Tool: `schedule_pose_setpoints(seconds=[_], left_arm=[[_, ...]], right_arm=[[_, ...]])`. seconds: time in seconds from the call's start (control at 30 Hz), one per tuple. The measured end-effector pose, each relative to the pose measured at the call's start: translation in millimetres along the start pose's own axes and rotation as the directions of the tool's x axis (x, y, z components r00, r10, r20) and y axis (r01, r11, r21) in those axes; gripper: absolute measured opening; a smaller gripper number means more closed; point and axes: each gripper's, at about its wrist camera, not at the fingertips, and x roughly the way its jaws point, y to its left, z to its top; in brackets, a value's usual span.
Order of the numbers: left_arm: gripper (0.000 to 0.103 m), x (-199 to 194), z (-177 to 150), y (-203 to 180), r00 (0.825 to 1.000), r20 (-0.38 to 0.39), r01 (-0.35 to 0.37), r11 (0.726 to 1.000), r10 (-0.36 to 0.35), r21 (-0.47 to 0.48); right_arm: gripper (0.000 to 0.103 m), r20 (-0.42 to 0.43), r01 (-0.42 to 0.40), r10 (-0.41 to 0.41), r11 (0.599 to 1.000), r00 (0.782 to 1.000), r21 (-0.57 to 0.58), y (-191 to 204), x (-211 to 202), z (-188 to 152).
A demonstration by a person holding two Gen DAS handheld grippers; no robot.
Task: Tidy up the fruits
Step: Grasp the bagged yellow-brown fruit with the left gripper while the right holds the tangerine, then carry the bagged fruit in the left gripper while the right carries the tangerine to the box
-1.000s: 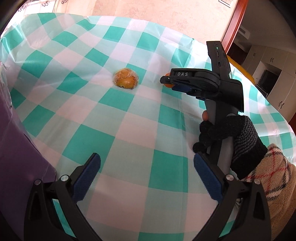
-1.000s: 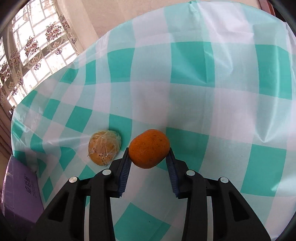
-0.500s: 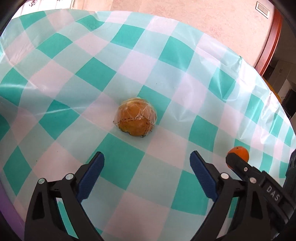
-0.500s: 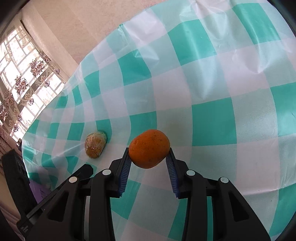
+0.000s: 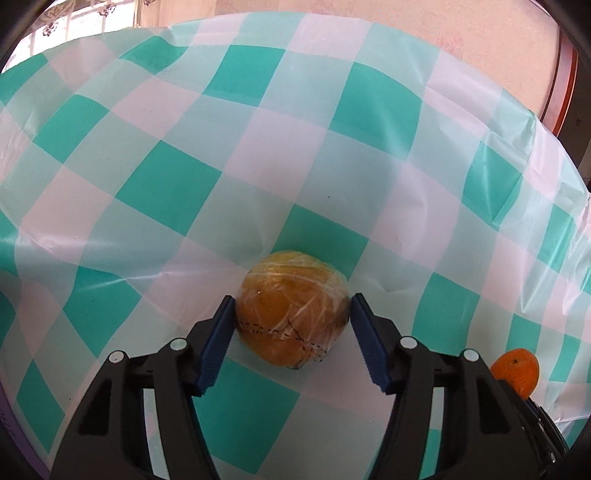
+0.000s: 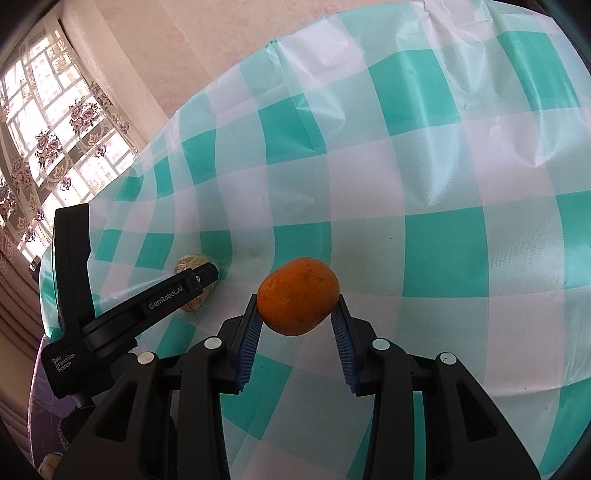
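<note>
A yellow-orange fruit wrapped in clear film [image 5: 291, 312] lies on the teal-and-white checked tablecloth [image 5: 258, 155]. My left gripper [image 5: 292, 314] straddles it, with both blue pads against its sides. The wrapped fruit also shows in the right wrist view [image 6: 192, 264], partly behind the left gripper's body [image 6: 147, 299]. My right gripper [image 6: 297, 308] is shut on a bare orange [image 6: 297, 301] and holds it above the cloth. That orange shows at the lower right of the left wrist view [image 5: 517, 371].
A purple box [image 6: 48, 417] sits at the table's left edge. A window with flowered curtains [image 6: 48, 140] is at the far left. The beige wall [image 5: 406, 22] runs behind the table. A red-brown door frame [image 5: 561, 85] stands at the right.
My left gripper moved forward to the wrapped fruit and its jaws closed in from wide open to the fruit's sides. My right gripper kept hold of the orange and swung to the right.
</note>
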Motion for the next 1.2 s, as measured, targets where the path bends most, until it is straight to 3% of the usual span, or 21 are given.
schedule_pose_setpoints(seconds=[0.1, 0.37, 0.5, 0.63, 1.2], left_arm=[[0.063, -15, -10, 8, 0.999, 0.022, 0.039, 0.998, -0.038, -0.043], [0.063, -59, -47, 8, 0.996, 0.051, 0.079, 0.997, -0.078, -0.018], [0.063, -76, -69, 12, 0.993, 0.049, 0.106, 0.994, -0.106, 0.005], [0.063, -97, -108, 19, 0.991, 0.039, 0.125, 0.992, -0.125, 0.007], [0.063, -169, -188, 53, 0.98, 0.04, 0.192, 0.976, -0.197, 0.1]], right_arm=[[0.038, -0.002, 0.006, -0.006, 1.0, 1.0, 0.009, -4, 0, 0], [0.038, -0.01, 0.085, -0.084, 0.992, 0.996, 0.093, -14, -5, -6], [0.038, 0.042, 0.103, -0.107, 0.991, 0.993, 0.088, -8, -27, -25], [0.038, 0.043, 0.124, -0.128, 0.988, 0.991, 0.091, -2, -44, -46], [0.038, 0.033, 0.195, -0.197, 0.98, 0.98, 0.051, 25, -107, -126]])
